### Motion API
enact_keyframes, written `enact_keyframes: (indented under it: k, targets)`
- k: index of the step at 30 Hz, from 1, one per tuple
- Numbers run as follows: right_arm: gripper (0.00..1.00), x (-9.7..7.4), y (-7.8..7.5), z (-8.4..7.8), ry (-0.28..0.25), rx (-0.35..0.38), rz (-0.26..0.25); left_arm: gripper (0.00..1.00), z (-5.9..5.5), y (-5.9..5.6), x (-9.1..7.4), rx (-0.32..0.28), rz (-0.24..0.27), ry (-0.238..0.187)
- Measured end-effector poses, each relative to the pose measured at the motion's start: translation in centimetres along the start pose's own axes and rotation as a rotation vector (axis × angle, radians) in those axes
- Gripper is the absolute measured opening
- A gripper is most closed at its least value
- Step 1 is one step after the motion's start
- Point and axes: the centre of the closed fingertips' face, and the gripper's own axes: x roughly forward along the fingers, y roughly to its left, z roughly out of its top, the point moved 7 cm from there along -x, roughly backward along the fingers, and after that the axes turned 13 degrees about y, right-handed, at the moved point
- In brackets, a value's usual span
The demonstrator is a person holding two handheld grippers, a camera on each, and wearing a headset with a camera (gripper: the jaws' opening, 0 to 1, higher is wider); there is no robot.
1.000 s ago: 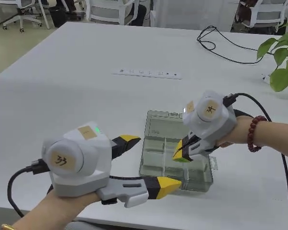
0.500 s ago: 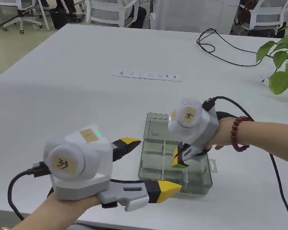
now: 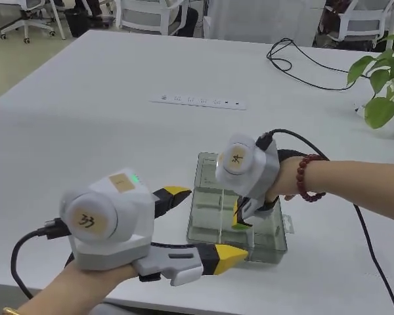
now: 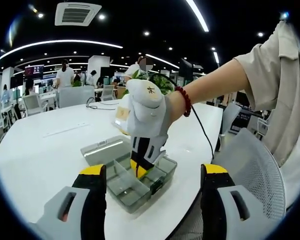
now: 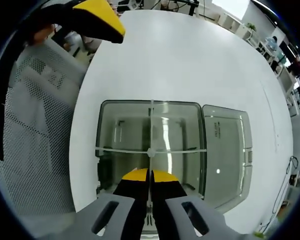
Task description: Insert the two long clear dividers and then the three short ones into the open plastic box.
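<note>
Pinching a thin clear divider (image 5: 151,125) edge-on with the right gripper (image 3: 240,220), black jaws with yellow tips pressed together on the strip, right over the plastic box (image 3: 266,241). Holding the left gripper (image 3: 205,222) at 8 o'clock of the box, jaws spread wide and gripping nothing, the nearer tip close to the box's front left corner; contact there impossible to judge. Working close to the front edge of the smooth white table (image 3: 85,98), with little margin at 6 o'clock and broad bare surface opening toward 9 and 12 o'clock. Leaving well apart a white power strip (image 3: 198,101) at 12 o'clock, a looping black cable (image 3: 295,59) at 1 o'clock and a leafy plant (image 3: 381,98) at 2 o'clock. Looking down through the right gripper view into a glossy, rounded-corner tray of see-through greyish plastic, the held strip running from the jaws toward 12 o'clock and crossing a second divider (image 5: 120,150) at a right angle near the middle. Showing there also the hinged lid (image 5: 227,150) lying flat open at 3 o'clock, and a mesh chair (image 5: 30,130) past the table's rim at 9 o'clock. Catching from the left gripper view the box side-on, with a small latch (image 4: 155,186) on its front wall and the right gripper's tips dipping into it from above.
</note>
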Motion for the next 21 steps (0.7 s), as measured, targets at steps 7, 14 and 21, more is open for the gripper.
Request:
enact_keyframes:
  k: [7, 14, 21]
  targets:
    - [0.03, 0.0, 0.1, -0.1, -0.035, 0.008, -0.021, 0.79, -0.2, 0.1, -0.2, -0.001, 0.008, 0.007]
    - [0.12, -1.2, 0.1, 0.5, -0.143, 0.065, -0.024, 0.82, -0.2, 0.3, -0.3, -0.004, 0.022, 0.005]
    - [0.25, -2.3, 0.3, 0.5, -0.197, 0.108, -0.01, 0.87, -0.1, 0.4, -0.5, 0.002, 0.032, 0.004]
